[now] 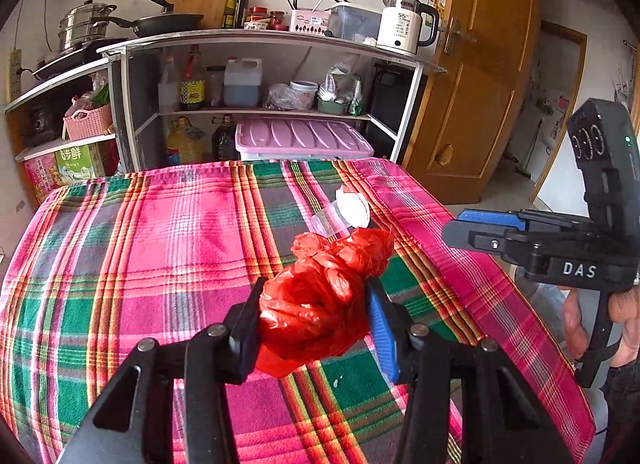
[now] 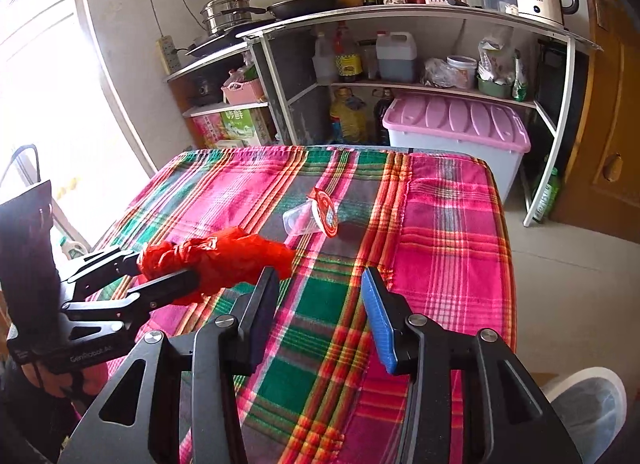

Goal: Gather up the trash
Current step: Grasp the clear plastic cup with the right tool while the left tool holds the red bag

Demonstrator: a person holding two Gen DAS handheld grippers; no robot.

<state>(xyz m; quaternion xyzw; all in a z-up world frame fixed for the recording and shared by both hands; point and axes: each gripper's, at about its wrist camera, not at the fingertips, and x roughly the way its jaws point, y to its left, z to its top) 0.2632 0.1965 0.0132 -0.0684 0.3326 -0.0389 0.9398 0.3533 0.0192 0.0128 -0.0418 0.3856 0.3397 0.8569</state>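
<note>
- Two pieces of trash are in play: a crumpled red plastic bag (image 1: 324, 296) and a clear plastic cup (image 2: 310, 218) with a red-printed foil lid, lying on its side on the plaid tabletop (image 1: 132, 264).
- My left gripper (image 1: 314, 328) has its jaws pinched on the red bag; the plastic bulges between the black pad and the blue pad, and in the right wrist view the bag sticks out past the jaws toward the centre of the frame.
- My right gripper (image 2: 320, 304) has its jaws spread with nothing between them, only plaid cloth showing through the gap.
- The cup lies above and just left of the right jaws' gap in the right wrist view, near the frame's centre, apart from them; its long axis runs from lower left to upper right, lid end to the right.
- In the left wrist view the cup sits just beyond the bag's far tip, so the left jaws are blocked by their own load.
- I judge the free right hand is the one to take the cup, reaching forward and closing across its side wall, not end to end.
</note>
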